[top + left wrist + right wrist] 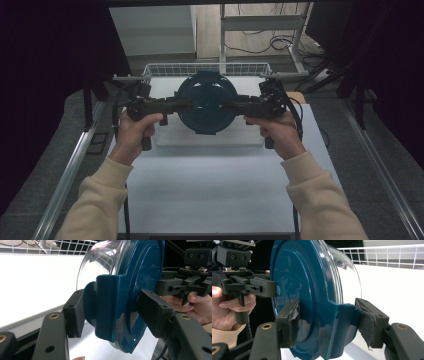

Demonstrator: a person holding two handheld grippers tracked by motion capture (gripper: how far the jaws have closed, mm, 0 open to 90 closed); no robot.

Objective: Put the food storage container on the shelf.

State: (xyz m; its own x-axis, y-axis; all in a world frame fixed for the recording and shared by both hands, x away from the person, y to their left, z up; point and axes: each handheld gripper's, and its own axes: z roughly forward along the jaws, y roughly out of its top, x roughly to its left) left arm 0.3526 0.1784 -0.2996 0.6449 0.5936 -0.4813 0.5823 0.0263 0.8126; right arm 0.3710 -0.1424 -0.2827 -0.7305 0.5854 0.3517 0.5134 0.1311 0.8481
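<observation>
A round container (206, 100) with a dark teal lid and a clear glass bowl hangs over the back of the table, held between both grippers. Its lid faces the person and the bowl (100, 262) points away. My left gripper (187, 105) is shut on the lid's left clip tab, and its jaws clamp that tab in the left gripper view (115, 315). My right gripper (226, 106) is shut on the opposite tab, with worn pads (367, 322) on either side of it (332, 322). Each gripper view also shows the other gripper, the right one (180, 286) and the left one (259, 287).
A white wire basket (207, 69) stands along the table's back edge. Under the container lies a shallow white tray (210, 137) on the white tabletop (215, 190). Metal rails (70, 170) run along both sides, and cables lie on the floor behind.
</observation>
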